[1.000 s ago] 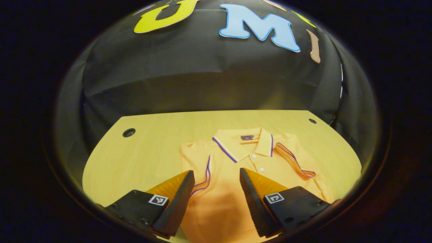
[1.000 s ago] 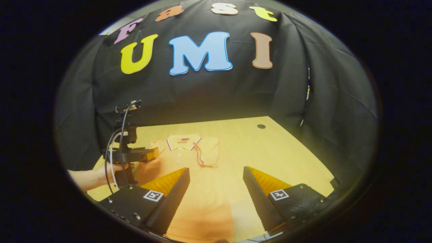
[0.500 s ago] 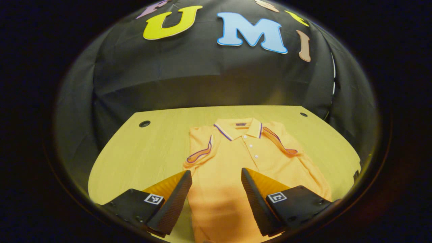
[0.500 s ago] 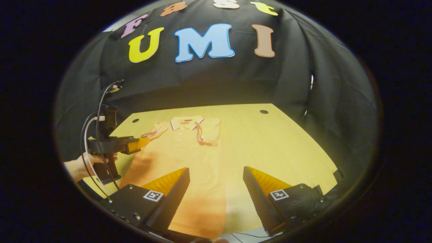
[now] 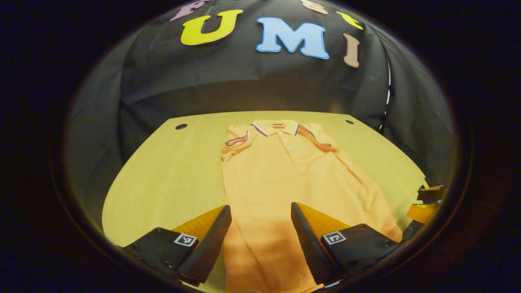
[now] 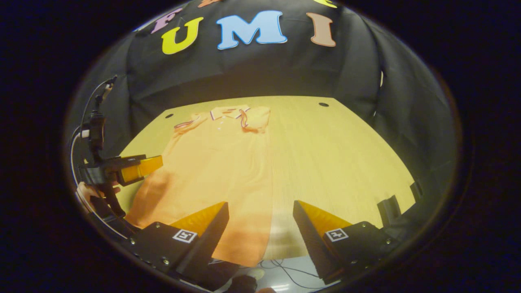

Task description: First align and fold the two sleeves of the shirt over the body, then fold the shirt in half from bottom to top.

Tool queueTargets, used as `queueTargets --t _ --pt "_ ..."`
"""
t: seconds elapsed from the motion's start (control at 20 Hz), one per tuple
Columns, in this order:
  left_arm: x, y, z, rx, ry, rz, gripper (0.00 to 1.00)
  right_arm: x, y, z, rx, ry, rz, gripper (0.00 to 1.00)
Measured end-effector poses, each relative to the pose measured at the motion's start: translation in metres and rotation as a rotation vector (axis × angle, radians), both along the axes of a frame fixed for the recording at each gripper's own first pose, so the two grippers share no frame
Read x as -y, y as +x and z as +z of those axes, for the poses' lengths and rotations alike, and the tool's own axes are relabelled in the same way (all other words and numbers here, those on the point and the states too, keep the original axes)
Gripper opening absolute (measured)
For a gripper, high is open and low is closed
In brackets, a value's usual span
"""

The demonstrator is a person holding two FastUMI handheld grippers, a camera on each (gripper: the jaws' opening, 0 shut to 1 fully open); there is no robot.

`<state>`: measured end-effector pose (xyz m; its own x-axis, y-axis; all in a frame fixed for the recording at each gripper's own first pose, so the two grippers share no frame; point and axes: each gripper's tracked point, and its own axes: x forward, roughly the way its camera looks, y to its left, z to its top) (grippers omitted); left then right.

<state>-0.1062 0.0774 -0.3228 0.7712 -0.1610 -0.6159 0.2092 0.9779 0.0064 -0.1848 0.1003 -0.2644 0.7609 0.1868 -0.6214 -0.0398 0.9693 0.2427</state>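
The shirt (image 5: 281, 175) is lying flat on the surface (image 5: 171, 171), collar at the far side, both sleeves already lying folded over the body. The left gripper (image 5: 260, 232) is hovering above the lower part with jaws apart, gripping nothing. The right gripper (image 6: 260, 232) is hanging over the bottom hem (image 6: 244, 256), jaws also apart and empty. The half fold seems to be coming next. To do it well, each gripper should be pinching one bottom corner, then both carrying the hem evenly up to the collar (image 5: 274, 127).
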Motion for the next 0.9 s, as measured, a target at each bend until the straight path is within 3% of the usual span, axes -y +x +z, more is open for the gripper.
queueTargets --t 0.35,0.9 --pt "-0.020 -0.084 -0.013 -0.048 -0.025 0.039 0.95 -0.017 -0.028 -0.036 -0.084 0.010 0.053 0.99" --pt "-0.036 -0.139 -0.036 -0.101 -0.032 0.082 0.94 -0.039 -0.044 -0.055 -0.104 -0.005 0.080 0.99"
